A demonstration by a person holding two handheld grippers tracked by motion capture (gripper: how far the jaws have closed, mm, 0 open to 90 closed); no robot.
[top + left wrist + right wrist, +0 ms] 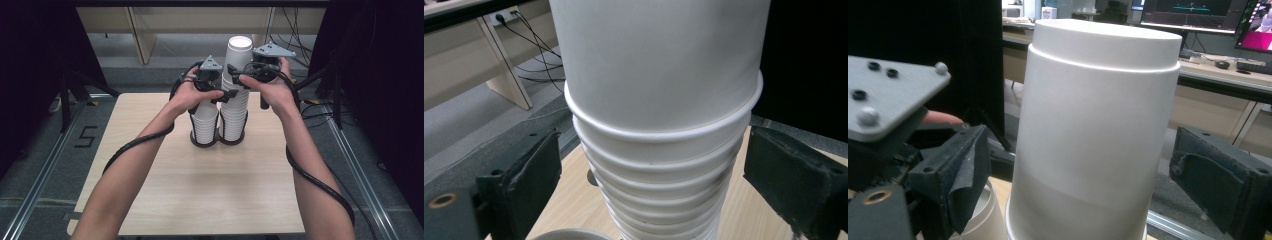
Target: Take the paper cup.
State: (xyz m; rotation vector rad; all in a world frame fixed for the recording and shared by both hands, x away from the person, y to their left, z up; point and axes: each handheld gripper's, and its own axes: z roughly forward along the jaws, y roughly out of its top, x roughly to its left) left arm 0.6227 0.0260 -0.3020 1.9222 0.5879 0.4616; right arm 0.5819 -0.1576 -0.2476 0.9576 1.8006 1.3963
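Note:
A tall stack of upside-down white paper cups (235, 95) stands on the table beside a shorter stack (205, 124), both on a dark base (218, 142). My left gripper (218, 96) is partway up the tall stack (659, 100). In its own view, my left gripper (659, 185) is open, its pads (524, 180) apart from the cup walls. My right gripper (239, 75) is higher, at the top cup (1098, 125). Seen along its own jaws, my right gripper (1088, 185) is open, with gaps on both sides of the cup.
The light wooden table (200, 190) has free room in front of the stacks. The left gripper's grey plate (888, 95) shows close by in the right gripper view. Dark curtains, desks and cables lie beyond the far edge.

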